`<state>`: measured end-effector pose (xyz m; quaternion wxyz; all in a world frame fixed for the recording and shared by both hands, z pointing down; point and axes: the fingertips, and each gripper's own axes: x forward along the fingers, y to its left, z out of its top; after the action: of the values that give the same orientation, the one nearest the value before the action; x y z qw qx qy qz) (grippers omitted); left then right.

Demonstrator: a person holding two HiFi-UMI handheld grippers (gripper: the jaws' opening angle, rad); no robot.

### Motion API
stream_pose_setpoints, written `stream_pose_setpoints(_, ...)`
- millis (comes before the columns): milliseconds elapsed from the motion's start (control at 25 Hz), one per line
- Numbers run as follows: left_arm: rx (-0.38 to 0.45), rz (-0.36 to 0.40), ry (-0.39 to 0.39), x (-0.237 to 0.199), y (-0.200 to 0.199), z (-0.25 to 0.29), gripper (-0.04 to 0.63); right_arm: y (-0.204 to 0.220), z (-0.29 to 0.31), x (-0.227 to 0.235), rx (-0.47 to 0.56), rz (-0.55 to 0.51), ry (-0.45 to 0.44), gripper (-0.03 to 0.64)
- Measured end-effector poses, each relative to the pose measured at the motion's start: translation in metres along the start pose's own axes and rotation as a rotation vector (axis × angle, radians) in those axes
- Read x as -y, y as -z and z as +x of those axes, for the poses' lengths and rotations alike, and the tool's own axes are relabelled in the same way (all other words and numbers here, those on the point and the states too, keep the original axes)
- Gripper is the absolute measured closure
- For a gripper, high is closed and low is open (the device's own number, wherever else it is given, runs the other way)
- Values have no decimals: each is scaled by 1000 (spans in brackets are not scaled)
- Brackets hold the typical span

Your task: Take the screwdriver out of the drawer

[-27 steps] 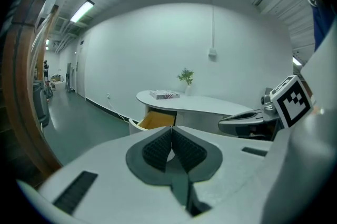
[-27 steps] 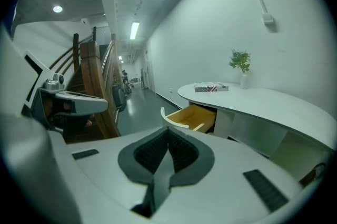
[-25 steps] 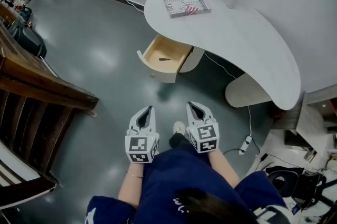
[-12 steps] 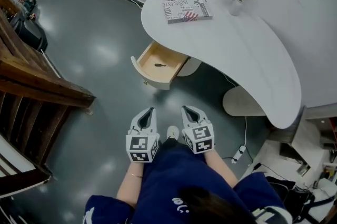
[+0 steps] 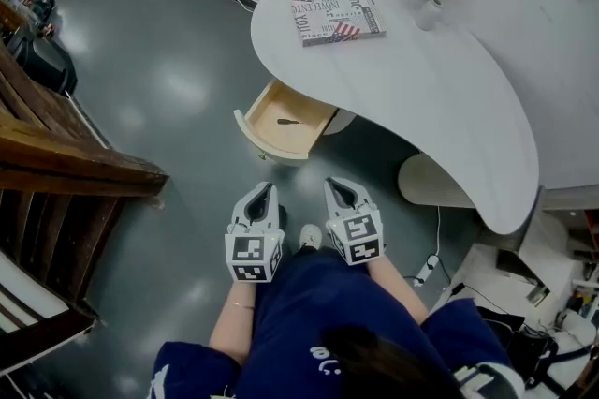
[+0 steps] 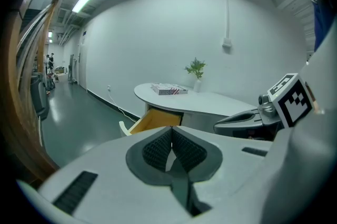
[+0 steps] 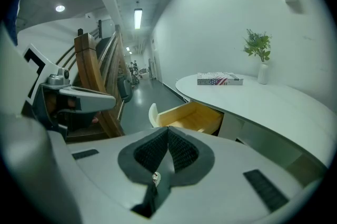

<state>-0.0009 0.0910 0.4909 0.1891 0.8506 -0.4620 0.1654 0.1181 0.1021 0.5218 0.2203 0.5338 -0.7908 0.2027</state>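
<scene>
low at six o'clock, left gripper [image 5: 265, 189] with jaws pressed together, empty. at twelve o'clock from it, open drawer [image 5: 245, 127] with screwdriver [image 5: 287, 121] lying on the wooden bottom, well apart from both tools. beside, right gripper [image 5: 335, 184] likewise closed on nothing. at one o'clock, book [image 5: 337, 16] on white table [image 5: 440, 88].

left gripper [image 5: 266, 189], right gripper [image 5: 336, 185], nearer drawer [image 5: 270, 136]
</scene>
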Motion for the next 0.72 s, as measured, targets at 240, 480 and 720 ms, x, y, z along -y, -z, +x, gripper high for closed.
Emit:
stream_pose_setpoints(240,0,21,64,-32,-33,46,591,-32,42,11,-26,-38,37,609)
stream_pose_setpoints(480,-27,31,113,-70,-49,80,591,-52,80,18,-64,-27,100,607)
stream_pose_setpoints(720,-53,32,163,-101,-56,106,591,-57,121,15,-141,-41,91,577)
